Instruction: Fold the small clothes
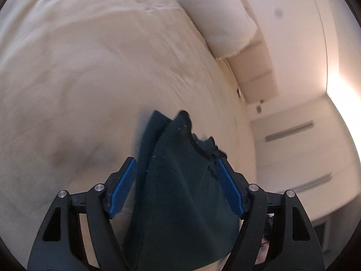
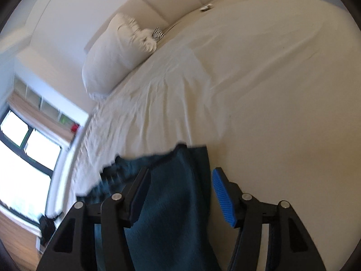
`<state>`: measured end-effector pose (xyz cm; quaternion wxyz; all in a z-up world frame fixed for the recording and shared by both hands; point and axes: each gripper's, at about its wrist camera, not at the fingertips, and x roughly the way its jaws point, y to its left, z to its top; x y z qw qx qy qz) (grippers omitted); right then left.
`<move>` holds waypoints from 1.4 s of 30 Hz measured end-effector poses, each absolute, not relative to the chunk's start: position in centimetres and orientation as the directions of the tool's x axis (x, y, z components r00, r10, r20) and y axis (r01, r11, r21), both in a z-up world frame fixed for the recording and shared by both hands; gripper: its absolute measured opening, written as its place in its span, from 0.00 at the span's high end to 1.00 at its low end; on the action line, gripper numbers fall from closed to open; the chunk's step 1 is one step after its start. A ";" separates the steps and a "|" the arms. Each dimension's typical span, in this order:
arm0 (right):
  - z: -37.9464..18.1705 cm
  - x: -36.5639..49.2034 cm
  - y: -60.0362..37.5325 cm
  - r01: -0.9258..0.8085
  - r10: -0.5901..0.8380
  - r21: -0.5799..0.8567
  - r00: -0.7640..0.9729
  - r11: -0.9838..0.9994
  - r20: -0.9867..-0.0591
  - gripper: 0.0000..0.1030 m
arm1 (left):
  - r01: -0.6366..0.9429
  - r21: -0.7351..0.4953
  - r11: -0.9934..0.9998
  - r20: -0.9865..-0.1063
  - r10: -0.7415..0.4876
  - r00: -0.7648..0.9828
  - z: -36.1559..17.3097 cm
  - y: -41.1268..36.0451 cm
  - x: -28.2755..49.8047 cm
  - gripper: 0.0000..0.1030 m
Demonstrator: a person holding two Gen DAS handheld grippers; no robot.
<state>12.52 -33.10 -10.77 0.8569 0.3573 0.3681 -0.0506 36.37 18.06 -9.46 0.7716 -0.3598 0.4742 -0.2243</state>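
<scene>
A dark teal garment (image 1: 180,180) hangs bunched between the jaws of my left gripper (image 1: 176,163), above a cream bed sheet (image 1: 90,67). The jaws stand wide apart, and the cloth drapes against the right pad (image 1: 227,185). In the right wrist view the same teal garment (image 2: 171,198) lies between the jaws of my right gripper (image 2: 180,174), which also stand wide apart. The cloth rests against the left pad (image 2: 140,194). Both views are motion-blurred. Where the cloth is held is hidden below the frames.
A white pillow (image 2: 112,52) lies at the head of the bed, also in the left wrist view (image 1: 221,18). A padded headboard (image 1: 257,72) runs along the wall. A window (image 2: 24,149) and shelf are at the left.
</scene>
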 end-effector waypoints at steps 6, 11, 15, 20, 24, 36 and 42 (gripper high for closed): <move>-11.3 12.2 -31.9 0.331 0.157 0.501 0.691 0.800 -0.706 0.41 | 0.169 -0.594 0.786 -0.659 -0.596 0.458 -7.4 12.8 36.5 0.32; -11.8 12.6 -31.3 0.329 0.133 0.441 0.658 0.835 -0.742 0.41 | 0.170 -0.489 0.856 -0.752 -0.512 0.414 -9.8 10.7 36.9 0.67; -12.0 13.2 -30.1 0.292 0.142 0.410 0.640 0.864 -0.755 0.49 | 0.156 -0.482 0.862 -0.753 -0.498 0.430 -10.5 12.0 36.7 0.73; -11.9 14.0 -29.0 0.270 0.134 0.373 0.624 0.888 -0.770 0.83 | 0.168 -0.435 0.885 -0.773 -0.463 0.434 -10.8 11.3 37.0 0.87; -11.5 13.9 -29.1 0.282 0.113 0.364 0.633 0.888 -0.766 0.85 | 0.162 -0.432 0.887 -0.771 -0.456 0.445 -10.3 12.1 36.9 0.89; -11.3 16.2 -29.6 0.322 0.074 0.357 0.643 0.877 -0.763 0.69 | 0.196 -0.317 0.928 -0.808 -0.372 0.457 -9.2 9.9 37.5 0.88; -12.1 16.7 -30.2 0.361 0.057 0.355 0.628 0.862 -0.776 0.63 | 0.189 -0.336 0.923 -0.795 -0.386 0.468 -9.7 10.2 37.5 0.88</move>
